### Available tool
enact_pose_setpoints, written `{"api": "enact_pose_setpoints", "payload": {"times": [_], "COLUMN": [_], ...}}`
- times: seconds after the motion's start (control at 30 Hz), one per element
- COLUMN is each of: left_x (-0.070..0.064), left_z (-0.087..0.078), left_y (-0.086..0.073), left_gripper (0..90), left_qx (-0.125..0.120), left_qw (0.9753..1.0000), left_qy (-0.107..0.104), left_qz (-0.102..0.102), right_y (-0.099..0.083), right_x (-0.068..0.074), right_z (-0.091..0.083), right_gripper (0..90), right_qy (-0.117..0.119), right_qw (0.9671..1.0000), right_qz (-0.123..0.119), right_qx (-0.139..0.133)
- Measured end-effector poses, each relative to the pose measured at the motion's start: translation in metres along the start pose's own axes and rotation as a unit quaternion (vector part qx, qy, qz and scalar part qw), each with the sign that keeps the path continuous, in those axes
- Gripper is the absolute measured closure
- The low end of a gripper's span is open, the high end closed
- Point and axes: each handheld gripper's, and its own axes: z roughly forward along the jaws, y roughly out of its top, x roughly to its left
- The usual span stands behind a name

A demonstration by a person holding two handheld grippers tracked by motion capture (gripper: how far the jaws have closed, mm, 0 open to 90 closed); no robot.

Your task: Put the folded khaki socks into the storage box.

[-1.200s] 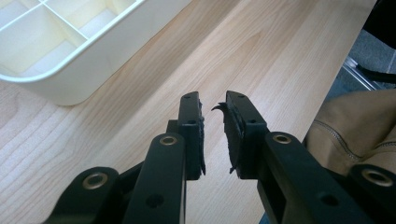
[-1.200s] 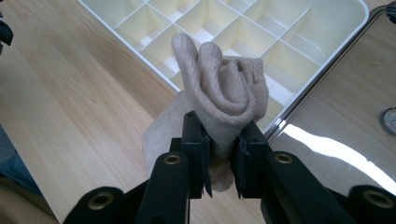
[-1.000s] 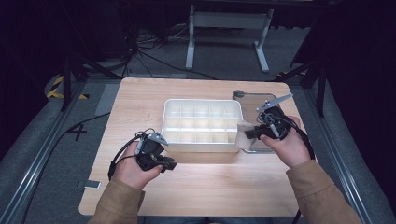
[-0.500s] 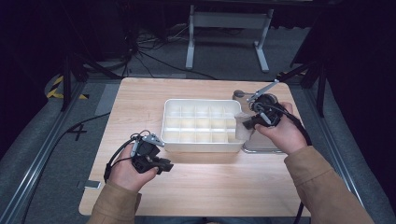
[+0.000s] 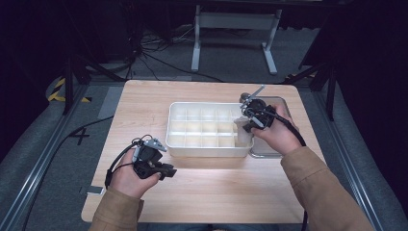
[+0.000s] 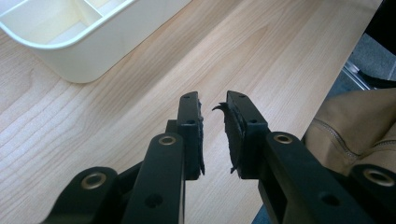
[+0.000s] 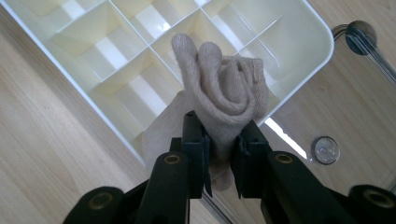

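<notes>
A rolled beige sock [image 7: 224, 98] is pinched between the jaws of the right tool [image 7: 219, 140], which is closed tight on the lower part of the bundle so that the rolled end bulges above the jaws. In the high view the sock [image 5: 242, 131] hangs over the right end of the white divided box [image 5: 174, 126], just above the compartments nearest that end wall. The right gripper view shows the box [image 7: 306, 56] from above: its cells are parted by thin walls, and every cell that can be seen is bare, with the sock held above them rather than resting in one.

Just beyond the box's right end lies a shallow metal tray [image 5: 283, 102] on the wooden surface [image 5: 144, 101]; its contents cannot be made out.

The left tool [image 6: 212, 123] is well apart from the sock, near the box's front left corner [image 6: 84, 60]. Its jaws stand slightly parted with nothing between them, hovering over bare wood. A tan sleeve [image 6: 355, 126] shows beside it.
</notes>
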Motion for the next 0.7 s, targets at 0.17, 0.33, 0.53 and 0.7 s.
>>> {"api": "enact_pose_setpoints", "payload": {"times": [0.17,0.33,0.53,0.7], "left_x": [0.0,0.0,0.0,-0.001], "left_z": [-0.001,-0.001,-0.001,0.001], "left_y": [-0.001,-0.002,-0.002,-0.001], "left_gripper": [76.1,76.1,76.0,75.9], "left_qx": [0.002,-0.001,-0.001,0.002], "left_qw": [1.0,1.0,1.0,1.0], "left_qy": [0.0,0.0,0.0,-0.002], "left_qz": [0.001,0.001,0.001,-0.001], "right_y": [0.002,0.002,0.002,0.0], "right_x": [0.002,0.003,0.007,0.01], "right_z": [0.014,0.026,0.041,0.047], "right_gripper": [77.3,77.3,77.3,77.3], "right_qy": [-0.001,-0.007,-0.004,0.001], "right_qw": [0.9999,0.9996,0.9985,0.998], "right_qz": [-0.008,-0.006,-0.017,-0.02], "right_qx": [0.012,0.026,0.052,0.06]}}
